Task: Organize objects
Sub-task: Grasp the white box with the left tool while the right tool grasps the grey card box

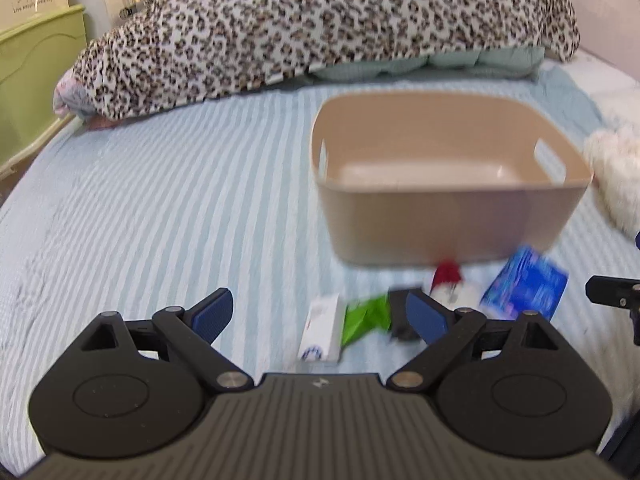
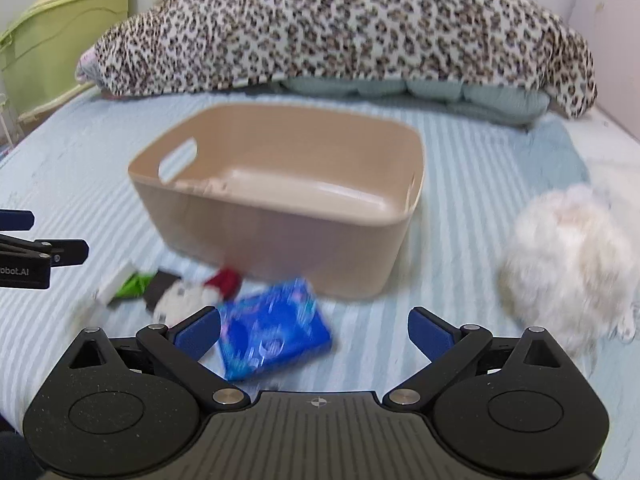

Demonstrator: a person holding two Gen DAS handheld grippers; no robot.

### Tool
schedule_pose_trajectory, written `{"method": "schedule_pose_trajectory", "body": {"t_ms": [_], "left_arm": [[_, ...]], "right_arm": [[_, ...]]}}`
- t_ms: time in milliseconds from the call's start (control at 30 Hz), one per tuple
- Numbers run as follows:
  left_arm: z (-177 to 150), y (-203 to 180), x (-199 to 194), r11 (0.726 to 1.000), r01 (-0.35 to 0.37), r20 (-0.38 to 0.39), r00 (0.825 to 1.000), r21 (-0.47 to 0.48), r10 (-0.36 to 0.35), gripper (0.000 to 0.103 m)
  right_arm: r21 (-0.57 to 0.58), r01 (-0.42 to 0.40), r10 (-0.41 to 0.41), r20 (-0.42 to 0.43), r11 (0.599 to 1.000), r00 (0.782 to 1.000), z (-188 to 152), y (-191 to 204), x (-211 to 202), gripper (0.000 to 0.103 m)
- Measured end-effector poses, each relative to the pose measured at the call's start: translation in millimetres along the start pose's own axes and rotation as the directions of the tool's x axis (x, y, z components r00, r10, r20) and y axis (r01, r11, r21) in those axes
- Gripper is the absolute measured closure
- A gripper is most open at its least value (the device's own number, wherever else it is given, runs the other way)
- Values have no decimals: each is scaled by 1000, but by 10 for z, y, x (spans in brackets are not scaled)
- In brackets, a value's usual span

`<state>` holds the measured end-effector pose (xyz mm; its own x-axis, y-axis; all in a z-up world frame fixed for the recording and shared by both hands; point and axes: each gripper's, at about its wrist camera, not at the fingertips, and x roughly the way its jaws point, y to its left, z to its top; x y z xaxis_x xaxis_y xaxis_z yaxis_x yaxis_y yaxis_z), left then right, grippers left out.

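A beige plastic bin (image 1: 452, 216) with handle slots stands empty on the striped bed; it also shows in the right wrist view (image 2: 280, 236). In front of it lie a white tube box (image 1: 322, 334), a green packet (image 1: 366, 318), a black item (image 1: 400, 320), a small red-and-white plush (image 1: 448, 280) and a blue packet (image 1: 524, 282). My left gripper (image 1: 320, 314) is open and empty above the white box and green packet. My right gripper (image 2: 314, 330) is open and empty, with the blue packet (image 2: 272, 328) between its fingers near the left one.
A leopard-print quilt (image 1: 320, 24) over pale green pillows fills the back of the bed. A fluffy white toy (image 2: 568, 272) lies right of the bin. A green cabinet (image 1: 36, 72) stands at the left. The striped sheet (image 1: 160, 220) spreads left of the bin.
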<state>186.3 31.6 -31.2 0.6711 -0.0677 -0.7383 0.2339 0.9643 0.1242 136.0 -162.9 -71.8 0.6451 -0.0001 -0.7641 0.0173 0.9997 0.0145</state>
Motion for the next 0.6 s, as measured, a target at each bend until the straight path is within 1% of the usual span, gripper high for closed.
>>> {"method": "schedule_pose_trajectory", "body": {"t_ms": [167,267,333,433,600], "left_arm": [[-291,121,207,1000,19,-64,998,-17,-20,9],[-392,153,351,1000,13,-88,996,-10,-14,9],[-435,178,444,1000,15,-99,995,-9,-16,9],[-469,211,570,999,41,-116,992,-33,-45,9],[-493,231,738,999,32,-109,993,-34,-35,10]], "right_arm": [[15,-13,14,-70,1000,997,-242,94,166,1],[62,-39,45,-110,997,993,-343,109,274,1],[95,-58,70,-130,994,989,-389,103,338,1],[111,-65,83,-161,992,983,-431,129,443,1],[107,-76,97,-205,991,974,-514,215,590,1]]}}
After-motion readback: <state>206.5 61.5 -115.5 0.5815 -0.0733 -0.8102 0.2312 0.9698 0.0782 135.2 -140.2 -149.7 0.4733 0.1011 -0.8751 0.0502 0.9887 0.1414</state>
